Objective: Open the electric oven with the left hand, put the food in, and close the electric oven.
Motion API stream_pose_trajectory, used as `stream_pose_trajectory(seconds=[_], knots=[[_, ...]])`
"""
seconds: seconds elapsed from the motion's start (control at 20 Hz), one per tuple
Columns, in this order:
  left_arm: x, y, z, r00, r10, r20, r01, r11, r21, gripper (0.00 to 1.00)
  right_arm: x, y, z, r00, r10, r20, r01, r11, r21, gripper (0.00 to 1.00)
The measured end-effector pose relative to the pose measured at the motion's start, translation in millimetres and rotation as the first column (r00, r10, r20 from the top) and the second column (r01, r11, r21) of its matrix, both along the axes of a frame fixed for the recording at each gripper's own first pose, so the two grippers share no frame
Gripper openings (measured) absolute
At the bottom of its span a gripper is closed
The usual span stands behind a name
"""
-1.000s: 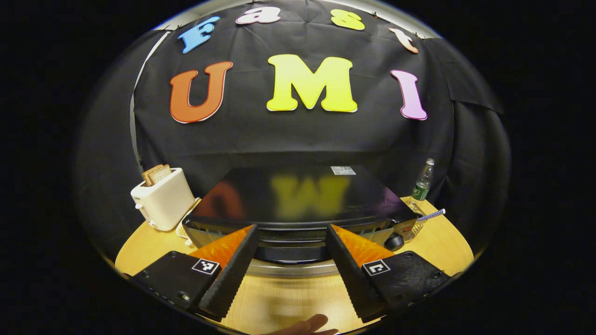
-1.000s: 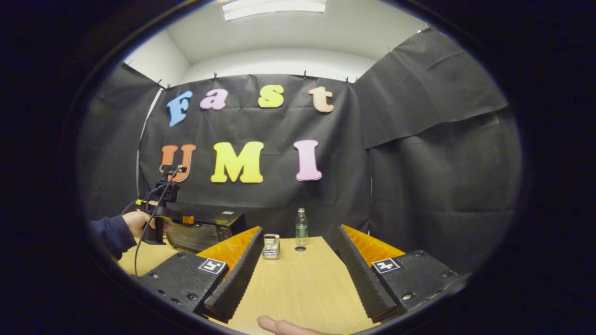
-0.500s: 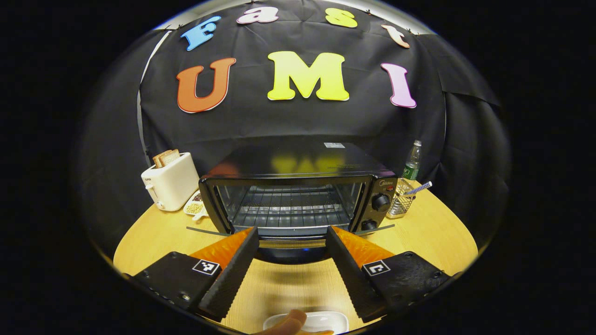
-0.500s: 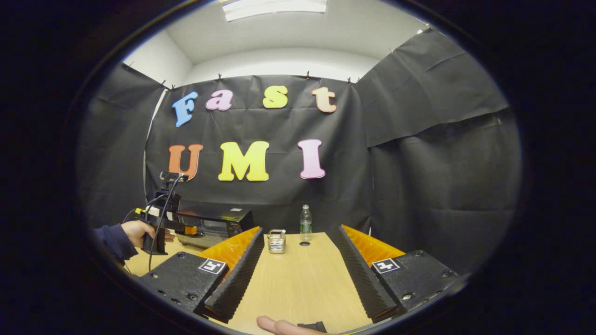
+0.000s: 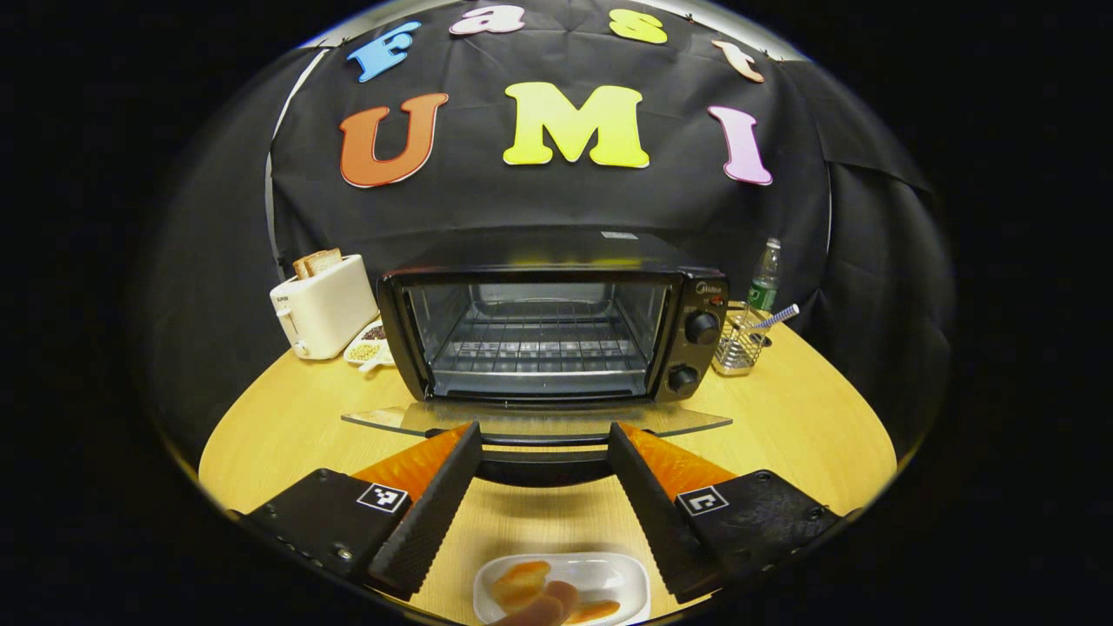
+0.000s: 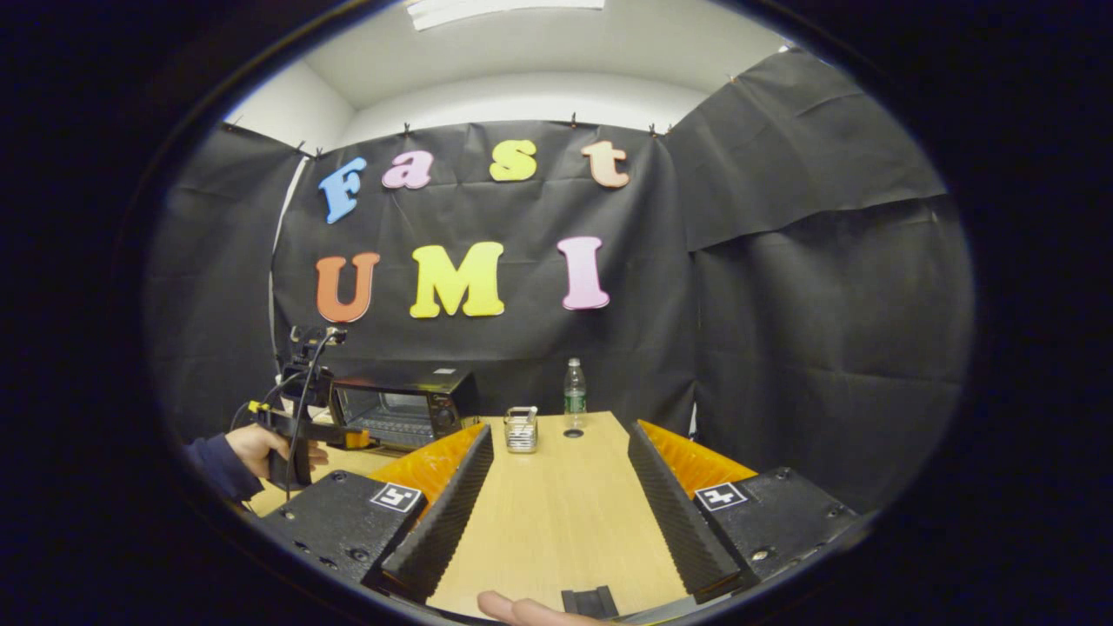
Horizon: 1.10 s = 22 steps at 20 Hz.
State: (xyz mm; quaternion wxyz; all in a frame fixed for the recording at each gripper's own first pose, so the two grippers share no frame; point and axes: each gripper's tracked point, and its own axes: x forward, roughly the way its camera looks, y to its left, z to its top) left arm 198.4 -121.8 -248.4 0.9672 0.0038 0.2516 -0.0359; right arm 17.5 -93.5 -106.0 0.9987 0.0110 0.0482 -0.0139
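- The left gripper (image 5: 541, 487) has its jaws spread wide, with the black handle of the oven door (image 5: 539, 423) lying across the gap between the fingers; I cannot tell whether either finger touches it.
- The right gripper (image 6: 556, 513) also has its jaws spread, over bare wooden table (image 6: 556, 504), holding nothing.
- The left gripper view faces the electric oven (image 5: 548, 330) head on: its glass door is folded down flat, and one wire rack (image 5: 543, 348) sits inside an otherwise bare cavity. Two knobs are stacked on the right-hand panel.
- Near the bottom edge of that view lies one white plate of food (image 5: 600, 578), with golden-brown pieces on it and a fingertip (image 5: 539, 609) partly over them.
- Left of the oven stands one white toaster (image 5: 322, 304) with bread slices in it, and a small dish of beans (image 5: 365, 350) just beside it.
- Right of the oven are one wire holder (image 5: 737, 346) with a striped straw, and one plastic bottle (image 5: 763, 278).
- The right gripper view adds the side angle: a hand (image 6: 261, 443) in a dark sleeve holds the left gripper in front of the oven.
- A small dark object (image 6: 589, 602) lies at that view's bottom edge; what it is I cannot tell.
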Motion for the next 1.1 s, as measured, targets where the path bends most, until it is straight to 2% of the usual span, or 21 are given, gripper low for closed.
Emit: stream_pose_trajectory(seconds=[0.2, 0.4, 0.5, 0.55, 0.6, 0.8, 0.95, 1.1], knots=[[-18, -9, -35, 0.996, -0.005, -0.085, 0.005, 1.0, 0.004, 0.96, 10, 4, -19, 0.999, 0.005, -0.051, -0.004, 1.0, 0.018, 0.99], [-23, -13, -67, 0.984, 0.002, -0.181, -0.007, 1.0, -0.029, 0.94, 23, 18, -35, 0.995, 0.038, -0.089, -0.041, 0.999, -0.031, 0.99], [-22, -11, -71, 0.982, 0.009, -0.19, -0.015, 0.999, -0.033, 0.95, 30, 23, -47, 0.991, 0.052, -0.124, -0.058, 0.997, -0.044, 0.99], [-20, -13, -62, 0.987, -0.005, -0.161, 0.0, 1.0, -0.029, 1.0, 33, 27, -54, 0.988, 0.063, -0.139, -0.068, 0.997, -0.035, 0.99], [-19, -16, -55, 0.991, -0.023, -0.134, 0.019, 0.999, -0.031, 0.95, 36, 31, -58, 0.985, 0.076, -0.153, -0.081, 0.996, -0.026, 0.99], [-29, 0, -1, 0.999, -0.046, 0.008, 0.046, 0.998, -0.041, 0.98, 51, 62, -76, 0.968, 0.164, -0.188, -0.167, 0.986, -0.003, 0.99], [-57, 25, 59, 0.984, -0.041, 0.171, 0.043, 0.999, -0.005, 0.97, 62, 97, -94, 0.939, 0.258, -0.226, -0.261, 0.965, 0.019, 0.98], [-99, 47, 110, 0.958, -0.045, 0.284, 0.044, 0.999, 0.01, 0.97, 67, 145, -110, 0.889, 0.372, -0.267, -0.372, 0.927, 0.051, 0.98]])
